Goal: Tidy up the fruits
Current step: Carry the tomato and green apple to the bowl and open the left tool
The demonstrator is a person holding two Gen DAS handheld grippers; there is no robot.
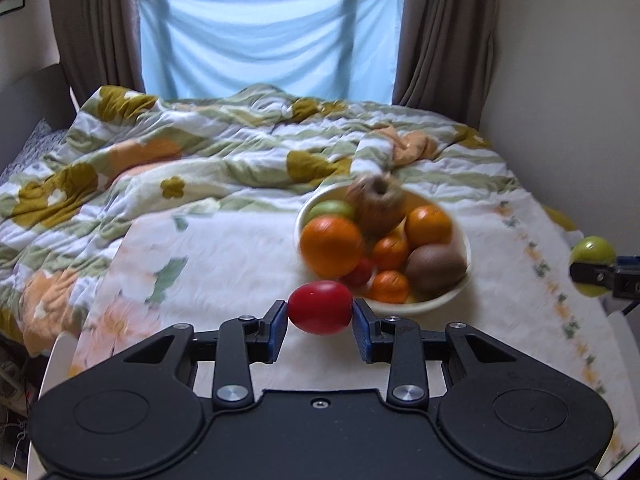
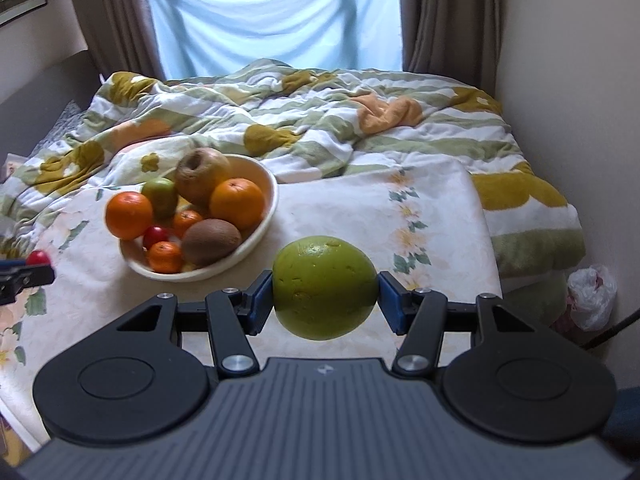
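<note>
The left gripper (image 1: 320, 314) has its jaws clenched on a small red fruit (image 1: 320, 307) (a tomato or plum, hard to say which), pinched across its long sides so the round skin cannot roll out. The right gripper (image 2: 326, 298) is grasping a large green fruit (image 2: 325, 289) the same way, jaws spread wide about its middle, where the pads get the broadest bearing. Both fruits hang clear of the bed, apart from each other, one on either side of the bowl (image 1: 434, 305).

The bowl sits on a flat flowered cloth (image 1: 224, 256) spread over the near part of the bed, likely laid there to give a steadier footing than the rumpled quilt (image 1: 192, 148) behind it. It is heaped already: oranges (image 1: 331, 246), a kiwi (image 1: 436, 269), a brownish apple (image 1: 376, 204), a green one behind. Judging by that, the two held fruits are bound for the bowl, and room on top looks scarce.
</note>
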